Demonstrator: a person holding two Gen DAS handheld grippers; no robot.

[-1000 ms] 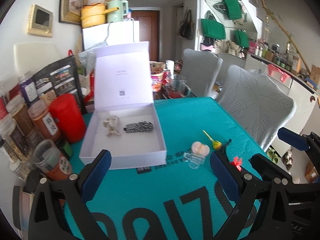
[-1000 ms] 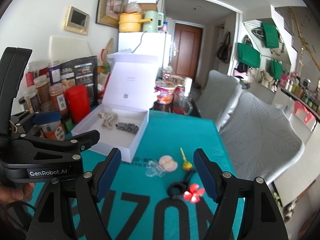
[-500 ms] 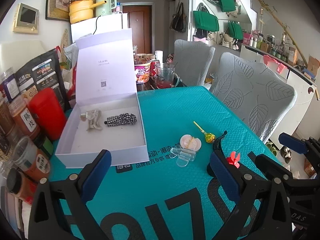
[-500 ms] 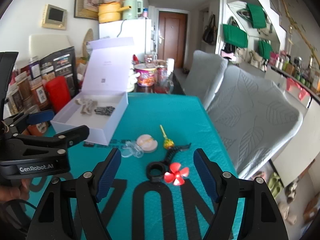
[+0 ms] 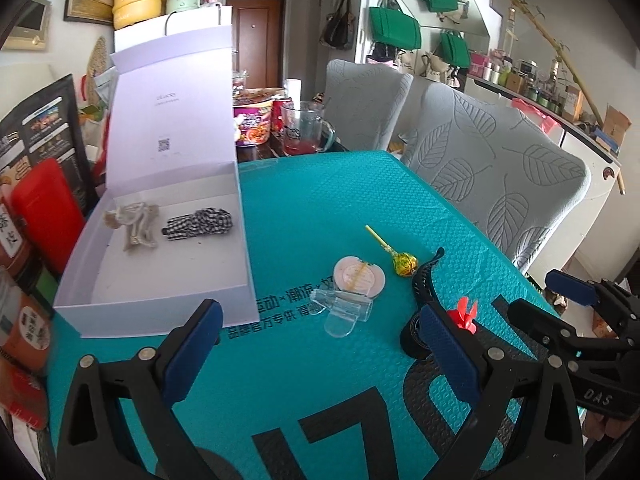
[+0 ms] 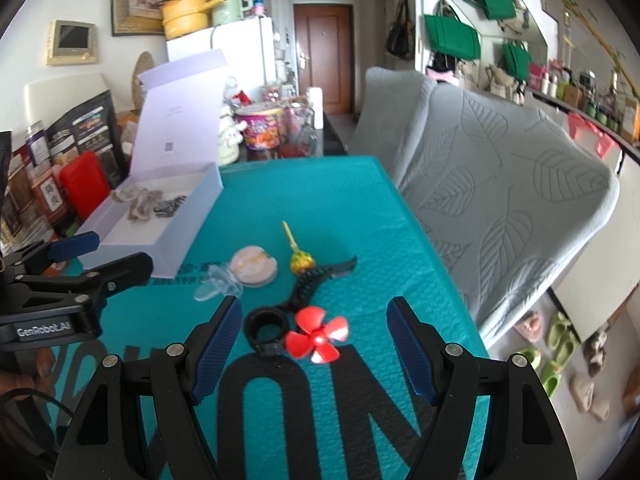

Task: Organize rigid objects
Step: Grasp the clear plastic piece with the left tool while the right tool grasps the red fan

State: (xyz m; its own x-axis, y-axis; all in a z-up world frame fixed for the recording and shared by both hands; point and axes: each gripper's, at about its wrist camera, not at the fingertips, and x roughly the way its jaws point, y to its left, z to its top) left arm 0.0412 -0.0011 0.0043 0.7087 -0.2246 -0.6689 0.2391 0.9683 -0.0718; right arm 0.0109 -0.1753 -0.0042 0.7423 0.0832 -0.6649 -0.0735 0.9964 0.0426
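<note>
The right gripper [image 6: 314,354] has its blue-padded fingers [image 6: 216,348] spread wide with nothing held; between them, low on the teal counter [image 6: 320,208], lie the small red plastic propeller [image 6: 318,334] and the ring end of the black plastic strap-like piece [image 6: 296,296], the two touching or overlapping. The left gripper [image 5: 320,350] is likewise wide apart and empty, hanging above the counter with its right finger [image 5: 450,344] in front of that same black ring.

The main risk, as I judge it, is a muddled grasp: closing on the propeller could catch the black ring as well, dragging both or flicking the light propeller off the counter's near edge. The propeller's thin blades also offer little flat surface, so it may twist or squirt out of the pads.

Just beyond lie a clear plastic clip [image 5: 342,310], touching a round pale pink compact [image 5: 360,276], and a yellow-wrapped lollipop [image 5: 404,262] on a thin stick. These are close enough that a sweep for one could nudge another.

Farther left stands the open white cardboard box [image 5: 160,308], lid upright, already holding a beige hair claw [image 5: 134,224] and a black-and-white checked scrunchie [image 5: 200,224]. Both grippers are near each other, so they could collide.
</note>
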